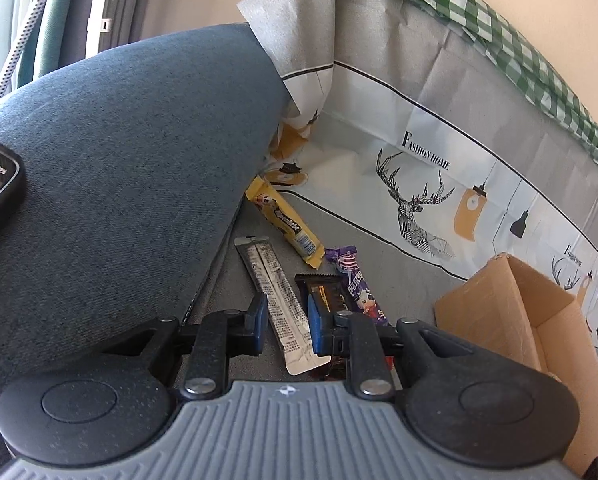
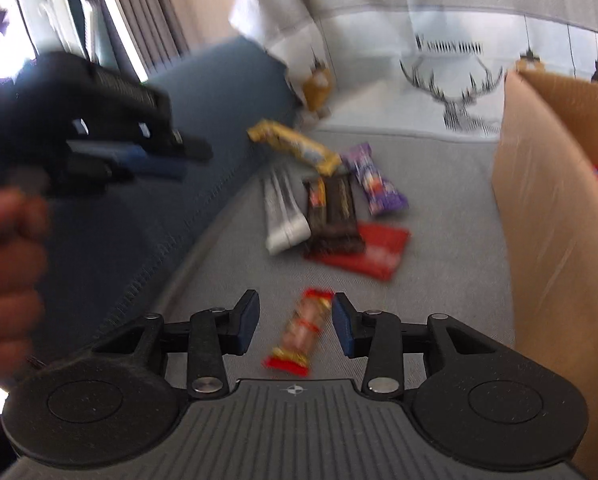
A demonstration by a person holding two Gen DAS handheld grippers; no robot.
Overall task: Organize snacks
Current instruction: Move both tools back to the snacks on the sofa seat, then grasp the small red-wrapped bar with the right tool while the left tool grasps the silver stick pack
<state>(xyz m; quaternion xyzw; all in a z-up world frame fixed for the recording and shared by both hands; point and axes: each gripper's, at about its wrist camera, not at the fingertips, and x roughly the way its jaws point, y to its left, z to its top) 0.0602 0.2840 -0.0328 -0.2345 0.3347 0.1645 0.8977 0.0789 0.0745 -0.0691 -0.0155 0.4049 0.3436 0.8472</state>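
Right tool (image 2: 293, 322): released, fingers either side of a red-ended snack pack (image 2: 299, 330) on the grey sofa seat (image 2: 439, 280). Left tool (image 1: 287, 322): released over a white sachet (image 1: 277, 300). Beyond: brown bar (image 2: 333, 212), yellow bar (image 1: 285, 222). Cardboard box (image 2: 559, 200) at right.

yellow bar (image 1: 283, 223), silver sachet (image 1: 277, 300), purple packet (image 1: 359, 286), lying flat, clustered
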